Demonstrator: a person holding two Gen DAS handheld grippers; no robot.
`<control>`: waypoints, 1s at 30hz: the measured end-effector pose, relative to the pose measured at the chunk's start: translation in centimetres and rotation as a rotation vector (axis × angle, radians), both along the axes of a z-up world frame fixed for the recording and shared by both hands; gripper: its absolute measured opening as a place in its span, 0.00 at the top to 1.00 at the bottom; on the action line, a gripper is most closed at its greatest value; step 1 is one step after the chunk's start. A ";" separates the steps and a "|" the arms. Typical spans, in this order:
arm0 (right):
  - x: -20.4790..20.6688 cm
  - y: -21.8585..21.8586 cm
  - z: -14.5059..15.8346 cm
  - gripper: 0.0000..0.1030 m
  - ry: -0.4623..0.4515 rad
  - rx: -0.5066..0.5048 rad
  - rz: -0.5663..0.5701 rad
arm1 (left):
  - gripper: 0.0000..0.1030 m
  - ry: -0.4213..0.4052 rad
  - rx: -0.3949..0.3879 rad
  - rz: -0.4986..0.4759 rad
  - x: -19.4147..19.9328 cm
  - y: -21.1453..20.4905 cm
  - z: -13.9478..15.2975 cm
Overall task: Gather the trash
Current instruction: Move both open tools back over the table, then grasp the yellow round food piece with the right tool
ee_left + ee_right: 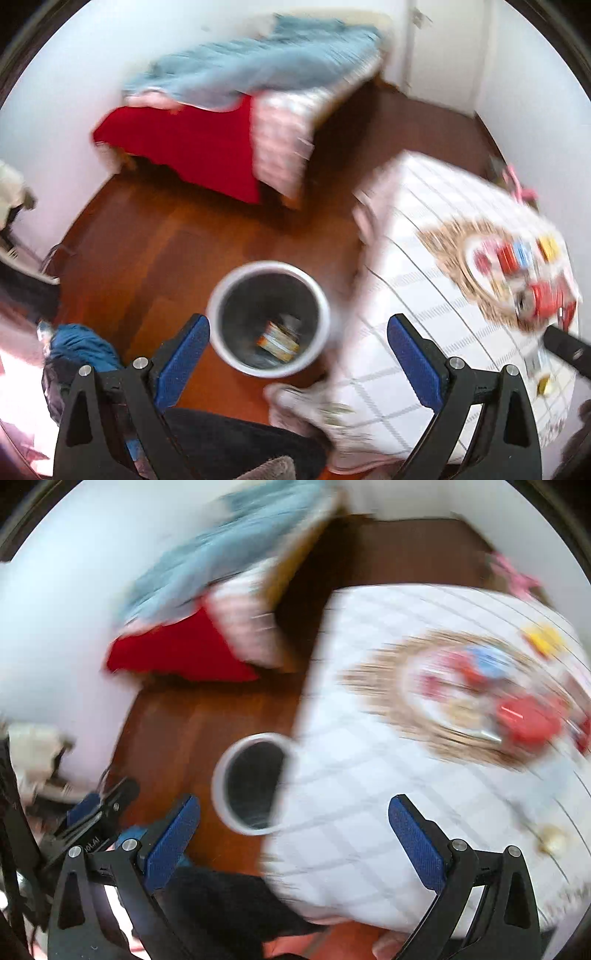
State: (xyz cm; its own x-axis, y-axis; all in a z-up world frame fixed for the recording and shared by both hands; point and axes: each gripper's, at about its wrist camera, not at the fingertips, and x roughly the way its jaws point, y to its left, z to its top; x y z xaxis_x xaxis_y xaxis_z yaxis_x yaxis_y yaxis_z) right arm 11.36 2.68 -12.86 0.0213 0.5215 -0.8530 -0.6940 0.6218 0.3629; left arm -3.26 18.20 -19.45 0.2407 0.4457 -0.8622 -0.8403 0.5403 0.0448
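Observation:
A round white-rimmed trash bin (269, 318) stands on the wooden floor beside the table, with a yellow-orange wrapper (281, 341) lying inside. My left gripper (298, 354) is open and empty, above the bin. My right gripper (294, 838) is open and empty, over the table's edge, with the bin (248, 782) partly hidden behind the tablecloth. On the table (424, 295) blurred colourful trash, with a red can-like item (546, 297), lies on a woven mat (391, 686). The right gripper's black tip (565, 349) shows near it in the left wrist view.
A bed (229, 122) with red, pink and blue covers stands against the far wall. Blue cloth (79, 347) lies at the left. A white shoe (303, 406) is on the floor by the table. Both views are motion-blurred.

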 end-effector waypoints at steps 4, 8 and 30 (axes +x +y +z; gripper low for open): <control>6.1 -8.4 -3.3 0.00 0.006 -0.108 -0.243 | 0.05 0.077 -0.044 -0.130 6.4 -3.7 -4.9; 11.1 -16.0 -7.0 0.00 0.027 -0.193 -0.443 | 0.05 0.134 -0.089 -0.224 10.6 -6.2 -8.7; 15.2 -23.7 -10.3 0.74 -0.018 -0.127 -0.506 | 0.05 0.153 -0.094 -0.540 19.6 -17.3 -8.2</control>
